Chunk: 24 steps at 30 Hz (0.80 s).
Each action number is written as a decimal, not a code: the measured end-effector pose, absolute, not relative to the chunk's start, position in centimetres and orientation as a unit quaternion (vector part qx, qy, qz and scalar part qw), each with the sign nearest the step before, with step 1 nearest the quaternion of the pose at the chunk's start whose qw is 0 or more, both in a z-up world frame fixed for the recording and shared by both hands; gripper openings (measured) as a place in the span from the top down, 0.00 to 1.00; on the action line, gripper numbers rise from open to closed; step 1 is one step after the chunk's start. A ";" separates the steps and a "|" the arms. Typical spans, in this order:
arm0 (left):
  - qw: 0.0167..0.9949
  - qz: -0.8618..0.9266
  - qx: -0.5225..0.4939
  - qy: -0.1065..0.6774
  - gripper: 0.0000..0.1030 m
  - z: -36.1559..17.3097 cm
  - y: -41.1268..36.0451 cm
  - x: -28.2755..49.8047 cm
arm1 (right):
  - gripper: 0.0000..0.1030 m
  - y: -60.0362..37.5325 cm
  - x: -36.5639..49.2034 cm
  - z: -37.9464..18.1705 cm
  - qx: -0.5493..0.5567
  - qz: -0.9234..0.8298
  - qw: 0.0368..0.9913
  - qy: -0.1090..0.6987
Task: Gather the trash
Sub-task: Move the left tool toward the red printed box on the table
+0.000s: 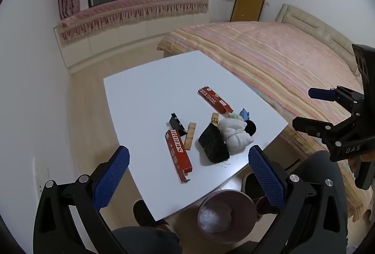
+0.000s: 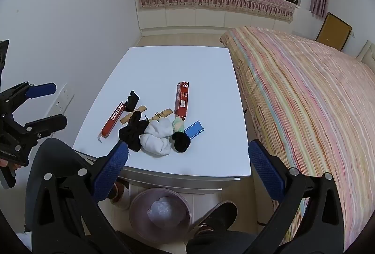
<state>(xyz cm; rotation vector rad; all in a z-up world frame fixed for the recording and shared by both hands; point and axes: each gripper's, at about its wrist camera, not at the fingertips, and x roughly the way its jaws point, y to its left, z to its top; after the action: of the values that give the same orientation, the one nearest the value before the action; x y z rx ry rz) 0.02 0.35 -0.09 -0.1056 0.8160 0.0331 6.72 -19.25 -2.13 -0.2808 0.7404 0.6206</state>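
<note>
A striped bed (image 1: 269, 59) is filling the room from twelve to three o'clock of the white table (image 1: 145, 94), and the table is carrying a small cluster of clutter toward its near edge. Under that near edge, at about six o'clock, a round bin (image 2: 161, 214) is standing on the floor with a crumpled clear liner inside. On the table two long red boxes are lying well apart: one (image 1: 178, 152) at about seven o'clock of the pile, its end flap hanging open, the other (image 1: 215, 99) at about twelve. Between them a white bundle of cloth (image 1: 235, 135) is resting against a black woven pouch (image 1: 213, 143), with a black ball of fabric (image 2: 181, 142) and a small blue tray (image 2: 194, 129) just beside it, plus wooden clips (image 1: 189, 138) and a small black box (image 1: 177, 124). The left gripper (image 1: 188, 170) is hovering above the near table edge, its blue pads (image 1: 112, 174) spread wide and holding nothing. The right gripper (image 2: 187, 167) is likewise gaping wide and empty over the near edge. This looks like the opening step, choosing a first piece, with nothing gripped. The nearer red box seems the likeliest trash; taking it would call for lowering a gripper, turning the pads across the box's narrow width, closing, then carrying it to the bin at six o'clock.
</note>
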 end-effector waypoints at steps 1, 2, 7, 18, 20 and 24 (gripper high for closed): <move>0.916 0.017 -0.053 0.397 0.06 -0.1 0.5 0.0 | 0.03 -19.2 6.7 -2.1 -0.135 0.297 0.876 0.354; 0.919 0.019 -0.052 0.390 0.06 -0.1 0.8 -0.5 | 0.03 -19.2 6.7 -2.2 -0.137 0.297 0.876 0.354; 0.914 0.032 -0.036 0.402 0.06 -0.3 0.6 0.1 | 0.03 -19.1 6.7 -2.9 -0.141 0.298 0.874 0.357; 0.915 0.049 -0.028 0.399 0.06 -2.0 0.6 -0.1 | 0.03 -19.1 6.5 -4.1 -0.140 0.306 0.872 0.357; 0.915 0.046 -0.029 0.400 0.06 -2.0 0.6 -0.3 | 0.03 -19.3 6.1 -3.9 -0.140 0.307 0.871 0.356; 0.914 0.045 -0.024 0.402 0.06 -1.9 0.3 -0.2 | 0.03 -19.1 6.2 -3.9 -0.141 0.307 0.871 0.357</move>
<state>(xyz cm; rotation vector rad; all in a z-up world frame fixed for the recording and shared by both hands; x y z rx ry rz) -0.22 0.29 -1.93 -0.0487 0.8274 0.0930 6.20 -19.07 -3.92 -0.2955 0.7463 0.6425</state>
